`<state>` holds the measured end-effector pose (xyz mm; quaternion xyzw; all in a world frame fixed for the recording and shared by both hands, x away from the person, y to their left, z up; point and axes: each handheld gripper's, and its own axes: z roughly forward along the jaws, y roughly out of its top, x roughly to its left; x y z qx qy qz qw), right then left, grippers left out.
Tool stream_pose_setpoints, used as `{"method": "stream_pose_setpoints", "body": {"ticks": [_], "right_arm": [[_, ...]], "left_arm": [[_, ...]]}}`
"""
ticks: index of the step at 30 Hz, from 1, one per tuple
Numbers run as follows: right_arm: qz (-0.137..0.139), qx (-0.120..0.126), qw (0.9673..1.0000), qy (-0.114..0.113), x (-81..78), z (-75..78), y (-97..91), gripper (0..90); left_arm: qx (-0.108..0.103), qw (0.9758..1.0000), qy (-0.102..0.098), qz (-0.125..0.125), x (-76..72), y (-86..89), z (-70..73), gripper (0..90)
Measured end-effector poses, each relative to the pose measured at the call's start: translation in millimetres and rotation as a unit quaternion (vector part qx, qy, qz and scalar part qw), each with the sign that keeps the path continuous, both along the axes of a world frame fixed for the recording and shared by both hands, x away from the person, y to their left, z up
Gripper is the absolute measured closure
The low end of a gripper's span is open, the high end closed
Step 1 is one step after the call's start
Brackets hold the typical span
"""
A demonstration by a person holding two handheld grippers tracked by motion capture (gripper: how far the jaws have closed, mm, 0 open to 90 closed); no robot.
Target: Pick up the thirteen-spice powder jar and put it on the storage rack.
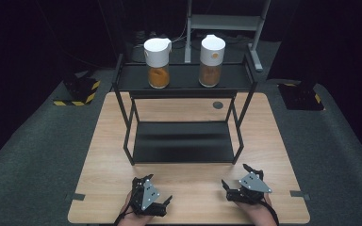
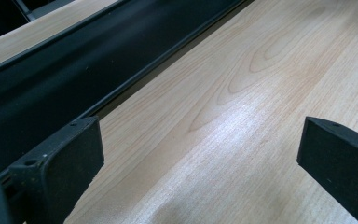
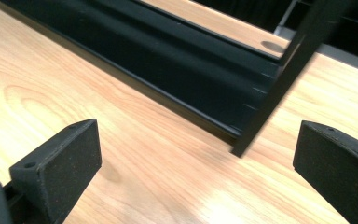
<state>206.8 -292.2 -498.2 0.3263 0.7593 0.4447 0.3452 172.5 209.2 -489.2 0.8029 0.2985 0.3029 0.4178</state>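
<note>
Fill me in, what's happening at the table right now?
A person rests the left gripper and the right gripper on the near edge of the wooden table, both open and empty. Two spice jars, the left jar and the right jar, stand untouched on the black rack's top shelf.

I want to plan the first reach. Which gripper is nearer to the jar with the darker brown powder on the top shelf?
Right. The right gripper rests at the table's near edge, roughly below the brown-powder jar. The left gripper rests farther left, roughly below the orange-powder jar.
</note>
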Motion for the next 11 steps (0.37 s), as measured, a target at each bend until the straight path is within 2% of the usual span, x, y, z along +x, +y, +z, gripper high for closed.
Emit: {"method": "stream_pose_setpoints", "body": {"ticks": [2, 4, 11], "right_arm": [[-0.003, -0.003, 1.0, 0.007, 0.4, 2.1, -1.3, 0.0], [-0.002, -0.01, 0.9999, 0.005, -0.7, 2.1, -0.7, 0.0], [-0.003, -0.038, 0.9989, -0.028, -10.7, -3.8, 8.3, 0.0]], "left_arm": [[0.002, 1.0, -0.001, 0.001, -0.3, -0.7, 0.1, 0.7], [0.001, 1.0, -0.001, 0.003, -0.9, -1.1, -0.2, 0.7], [0.015, 0.9999, -0.007, -0.001, -2.0, -4.4, 0.0, 0.7]]}}
